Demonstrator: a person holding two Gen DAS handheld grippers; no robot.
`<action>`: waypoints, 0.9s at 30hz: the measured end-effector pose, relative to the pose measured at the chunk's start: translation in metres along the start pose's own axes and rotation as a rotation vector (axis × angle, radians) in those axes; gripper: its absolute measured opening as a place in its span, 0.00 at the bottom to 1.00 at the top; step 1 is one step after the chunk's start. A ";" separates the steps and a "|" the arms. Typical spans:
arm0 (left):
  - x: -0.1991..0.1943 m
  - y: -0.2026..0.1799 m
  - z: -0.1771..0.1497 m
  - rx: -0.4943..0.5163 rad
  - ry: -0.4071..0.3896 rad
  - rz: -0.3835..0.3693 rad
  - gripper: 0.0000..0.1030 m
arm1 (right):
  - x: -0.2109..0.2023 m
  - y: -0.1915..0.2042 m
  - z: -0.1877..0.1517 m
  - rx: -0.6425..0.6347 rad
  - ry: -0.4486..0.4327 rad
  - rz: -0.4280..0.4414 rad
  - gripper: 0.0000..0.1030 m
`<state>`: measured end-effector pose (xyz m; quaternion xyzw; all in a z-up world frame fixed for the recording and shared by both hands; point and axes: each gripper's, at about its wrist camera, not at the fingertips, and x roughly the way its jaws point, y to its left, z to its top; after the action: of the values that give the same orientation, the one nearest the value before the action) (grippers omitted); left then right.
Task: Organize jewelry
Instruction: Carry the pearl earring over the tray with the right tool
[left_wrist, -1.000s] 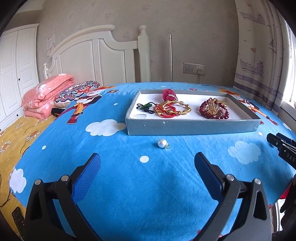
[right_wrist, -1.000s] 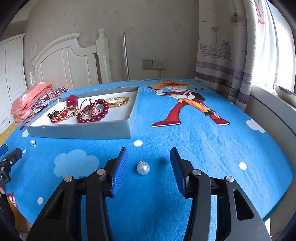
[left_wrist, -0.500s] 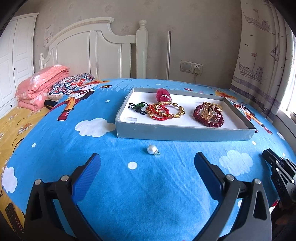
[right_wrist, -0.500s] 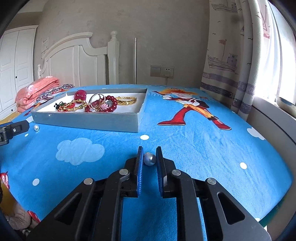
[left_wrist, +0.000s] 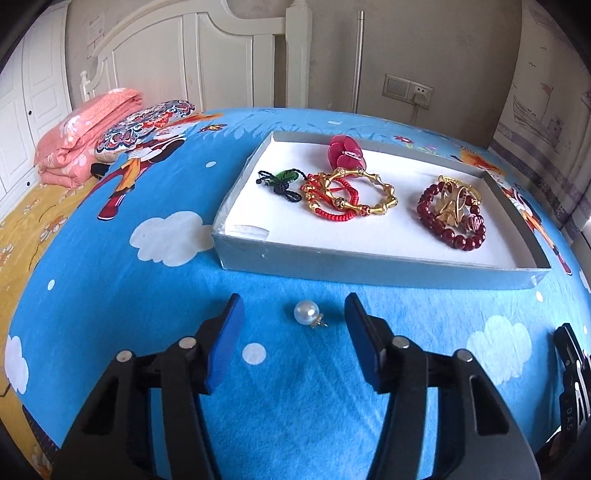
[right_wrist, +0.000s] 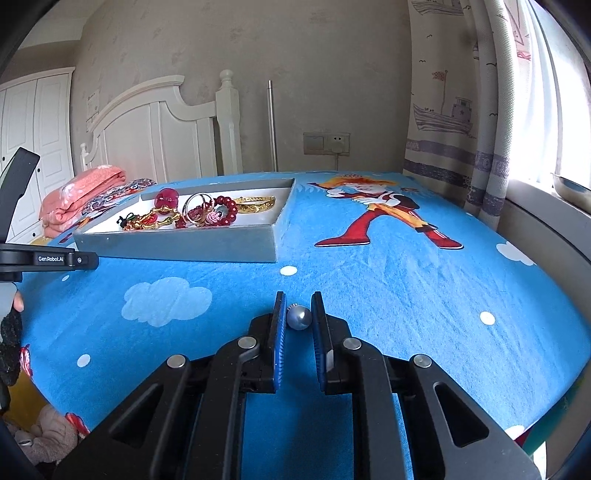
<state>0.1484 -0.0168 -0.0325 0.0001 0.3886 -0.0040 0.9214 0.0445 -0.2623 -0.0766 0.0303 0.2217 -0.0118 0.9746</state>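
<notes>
A white pearl earring (left_wrist: 307, 313) lies on the blue cloth between the open jaws of my left gripper (left_wrist: 293, 314), touching neither finger. My right gripper (right_wrist: 298, 314) is shut on a second pearl earring (right_wrist: 298, 317) and holds it above the cloth. A grey tray (left_wrist: 369, 266) with a white floor holds a gold bangle (left_wrist: 364, 194), a red cord bracelet (left_wrist: 334, 206), a dark red bead bracelet (left_wrist: 452, 221), a green pendant (left_wrist: 282, 179) and a red flower piece (left_wrist: 347, 155). The tray also shows in the right wrist view (right_wrist: 177, 245).
A folded pink blanket (left_wrist: 81, 138) and a patterned cushion (left_wrist: 146, 125) lie at the far left by the white headboard (left_wrist: 192, 55). Curtains (right_wrist: 461, 110) hang at the right. The left gripper's body (right_wrist: 40, 258) shows at the left edge of the right wrist view.
My left gripper moved forward and down so its jaws now flank the white pearl, and they narrowed. My right gripper, shut on its pearl half a second ago, has lifted slightly.
</notes>
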 end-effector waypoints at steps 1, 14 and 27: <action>-0.001 -0.002 -0.001 0.016 -0.010 0.006 0.33 | 0.000 -0.001 0.000 0.003 0.000 0.001 0.15; -0.024 0.002 -0.029 0.058 -0.096 -0.038 0.14 | -0.009 0.022 -0.001 -0.070 -0.011 0.015 0.15; -0.047 0.004 -0.056 0.083 -0.220 -0.058 0.14 | -0.019 0.067 0.004 -0.201 -0.023 0.064 0.14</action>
<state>0.0751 -0.0121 -0.0378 0.0267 0.2847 -0.0466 0.9571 0.0320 -0.1954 -0.0611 -0.0609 0.2094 0.0411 0.9751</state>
